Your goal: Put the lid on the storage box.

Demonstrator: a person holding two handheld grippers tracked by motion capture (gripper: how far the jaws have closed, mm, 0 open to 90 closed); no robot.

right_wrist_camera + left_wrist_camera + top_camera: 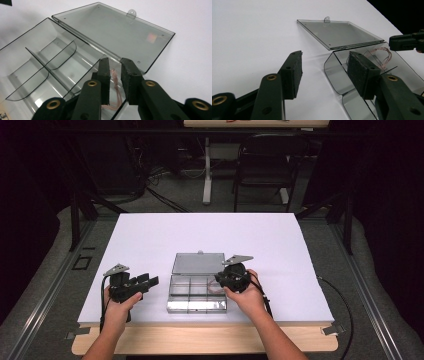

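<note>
A clear plastic compartment box (186, 306) lies open near the table's front, its lid (198, 263) folded flat behind it. A thin pink cord (115, 82) lies coiled in the box's far right compartment. My right gripper (115, 61) hovers over that compartment with its jaws a narrow gap apart, and the cord shows through the gap below the pads, untouched by them. My left gripper (150, 281) rests left of the box, its jaws wide apart with nothing between them. In the left gripper view the box's near wall (334, 72) sits just behind one pad (359, 72).
The box stands on a white board (150, 240) over a wooden table edge (200, 340). The other compartments (50, 67) hold nothing. Beyond the table stand a dark chair (265, 165) and a white post (206, 170).
</note>
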